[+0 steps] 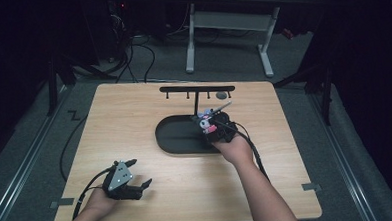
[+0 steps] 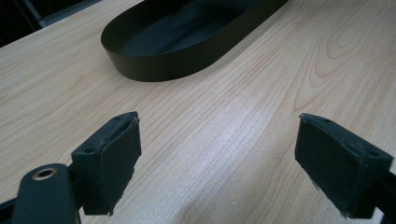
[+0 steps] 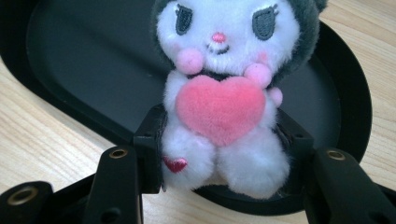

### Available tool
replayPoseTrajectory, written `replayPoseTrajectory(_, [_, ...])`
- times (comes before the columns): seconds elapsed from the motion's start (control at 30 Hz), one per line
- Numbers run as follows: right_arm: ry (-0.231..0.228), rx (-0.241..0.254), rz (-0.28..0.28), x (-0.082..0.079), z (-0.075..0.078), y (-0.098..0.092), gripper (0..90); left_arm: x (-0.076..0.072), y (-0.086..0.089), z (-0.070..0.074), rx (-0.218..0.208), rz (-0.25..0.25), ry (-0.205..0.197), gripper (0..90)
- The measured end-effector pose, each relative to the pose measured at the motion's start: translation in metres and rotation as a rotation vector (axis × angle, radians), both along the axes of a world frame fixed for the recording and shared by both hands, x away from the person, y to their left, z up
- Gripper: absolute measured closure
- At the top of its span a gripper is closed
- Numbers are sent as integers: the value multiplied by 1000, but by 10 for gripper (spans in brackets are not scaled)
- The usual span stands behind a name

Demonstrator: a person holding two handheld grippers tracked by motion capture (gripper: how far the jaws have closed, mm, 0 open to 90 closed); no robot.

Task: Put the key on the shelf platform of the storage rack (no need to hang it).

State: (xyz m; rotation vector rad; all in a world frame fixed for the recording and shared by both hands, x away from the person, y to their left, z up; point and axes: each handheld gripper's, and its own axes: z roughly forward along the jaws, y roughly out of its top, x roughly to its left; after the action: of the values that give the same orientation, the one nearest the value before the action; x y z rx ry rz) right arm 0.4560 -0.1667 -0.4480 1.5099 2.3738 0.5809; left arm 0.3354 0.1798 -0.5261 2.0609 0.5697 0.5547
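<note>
A small white plush toy [image 3: 224, 88] with a dark hood and a pink heart on its chest sits between the jaws of my right gripper [image 3: 219, 140], which is shut on its lower body. In the high view this right gripper [image 1: 208, 126] holds the toy [image 1: 205, 123] over the right end of a black oval tray [image 1: 172, 137]. The tray [image 3: 70, 56] lies right behind and under the toy. My left gripper [image 1: 139, 173] rests near the table's front left, open, with bare wood between its pads [image 2: 112, 154]. The tray [image 2: 159, 65] lies ahead of it.
A black T-shaped hanger rack [image 1: 197, 90] with small pegs stands behind the tray, and a metal ring or chain [image 1: 222, 107] sticks up from the toy toward it. The wooden table [image 1: 134, 113] ends on all sides at grey floor.
</note>
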Motion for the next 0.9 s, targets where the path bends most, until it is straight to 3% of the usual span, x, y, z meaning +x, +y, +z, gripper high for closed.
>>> replayPoseTrajectory(0.7, [30, -39, -21, 11, -20, -1, 479, 0, 0, 0, -5, 1, -1, 154])
replayPoseTrajectory(0.9, [43, -14, -31, 8, -30, -3, 475, 0, 0, 0, -5, 1, -1, 154])
